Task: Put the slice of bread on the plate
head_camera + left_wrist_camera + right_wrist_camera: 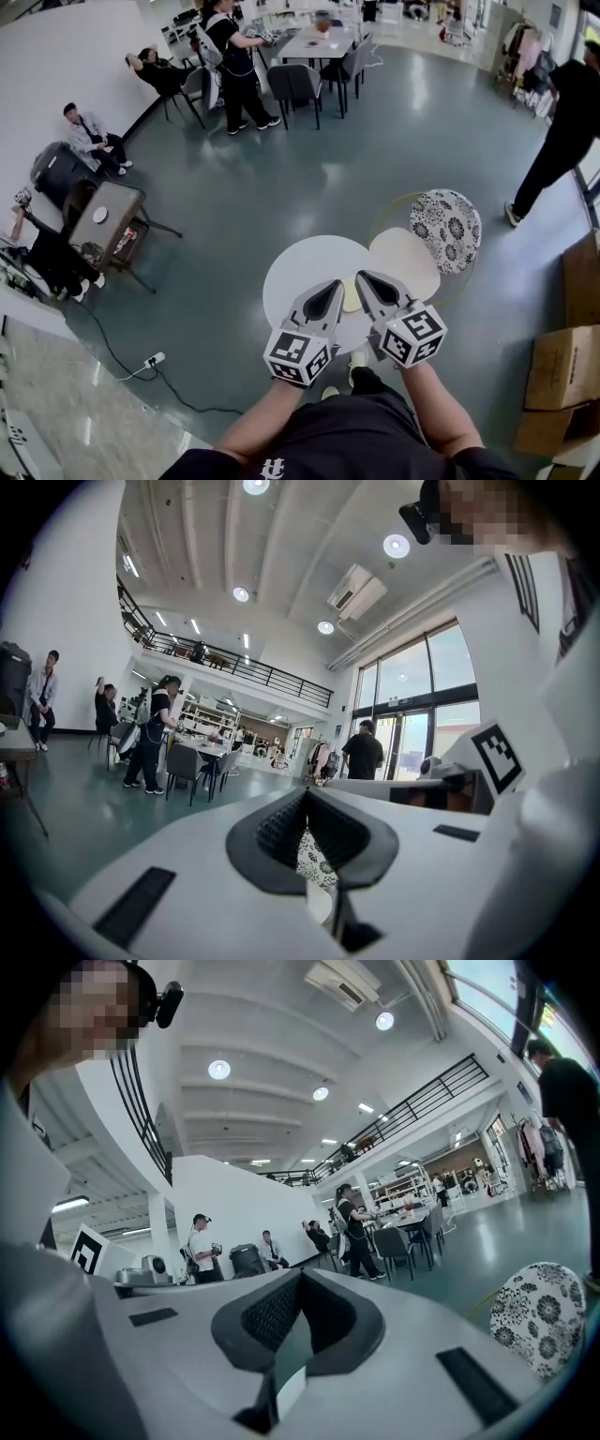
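Note:
Both grippers are held side by side, pointing level, over a round white table (291, 272). My left gripper (333, 285) has its jaws closed tip to tip with nothing between them, as the left gripper view (307, 795) also shows. My right gripper (365, 277) is likewise shut and empty in the right gripper view (300, 1277). A pale yellowish flat thing (350, 294) lies on the table and shows in the gap between the two grippers. I cannot tell whether it is the bread slice or the plate. Most of it is hidden under the grippers.
A cream round seat (410, 262) and a black-and-white patterned cushion (447, 230) stand just right of the table. Cardboard boxes (562, 384) are stacked at the right edge. A power strip (153, 359) lies on the floor at left. Several people, tables and chairs fill the back.

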`<state>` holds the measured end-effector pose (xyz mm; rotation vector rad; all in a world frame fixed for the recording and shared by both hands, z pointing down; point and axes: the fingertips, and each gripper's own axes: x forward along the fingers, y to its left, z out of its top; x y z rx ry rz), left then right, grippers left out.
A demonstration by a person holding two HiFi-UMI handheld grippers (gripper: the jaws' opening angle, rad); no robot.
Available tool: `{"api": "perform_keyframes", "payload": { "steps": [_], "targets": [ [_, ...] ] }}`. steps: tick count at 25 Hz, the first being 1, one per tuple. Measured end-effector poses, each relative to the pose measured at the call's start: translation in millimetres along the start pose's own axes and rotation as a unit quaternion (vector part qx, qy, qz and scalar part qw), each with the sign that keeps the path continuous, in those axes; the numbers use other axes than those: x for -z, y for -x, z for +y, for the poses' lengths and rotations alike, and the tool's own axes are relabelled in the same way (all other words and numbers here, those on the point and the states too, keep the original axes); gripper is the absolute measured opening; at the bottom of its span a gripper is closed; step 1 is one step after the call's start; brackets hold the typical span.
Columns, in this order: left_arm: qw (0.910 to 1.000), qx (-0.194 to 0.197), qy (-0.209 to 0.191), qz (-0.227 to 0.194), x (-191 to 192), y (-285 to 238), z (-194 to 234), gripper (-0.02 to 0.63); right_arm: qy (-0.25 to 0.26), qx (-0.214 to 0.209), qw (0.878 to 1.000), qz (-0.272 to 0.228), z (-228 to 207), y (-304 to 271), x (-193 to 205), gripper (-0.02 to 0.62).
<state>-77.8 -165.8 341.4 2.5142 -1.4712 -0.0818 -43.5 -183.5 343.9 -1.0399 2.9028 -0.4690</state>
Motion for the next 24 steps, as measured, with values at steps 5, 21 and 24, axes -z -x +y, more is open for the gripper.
{"api": "perform_keyframes", "payload": {
  "steps": [5,21,24],
  "targets": [
    [0.9999,0.002,-0.006,-0.009,-8.6,8.7,-6.4,0.006,0.009,-0.001,1.000,-0.006,10.3,6.2,-6.9,0.006],
    [0.9999,-0.004,-0.007,-0.014,-10.8,5.7,-5.0,0.006,0.026,0.001,1.000,-0.005,9.7,3.0,-9.5,0.006],
    [0.9999,-0.005,-0.008,-0.014,-10.4,4.7,-2.4,0.006,0.026,0.002,1.000,-0.007,10.0,1.1,-10.0,0.006]
  ]
}}
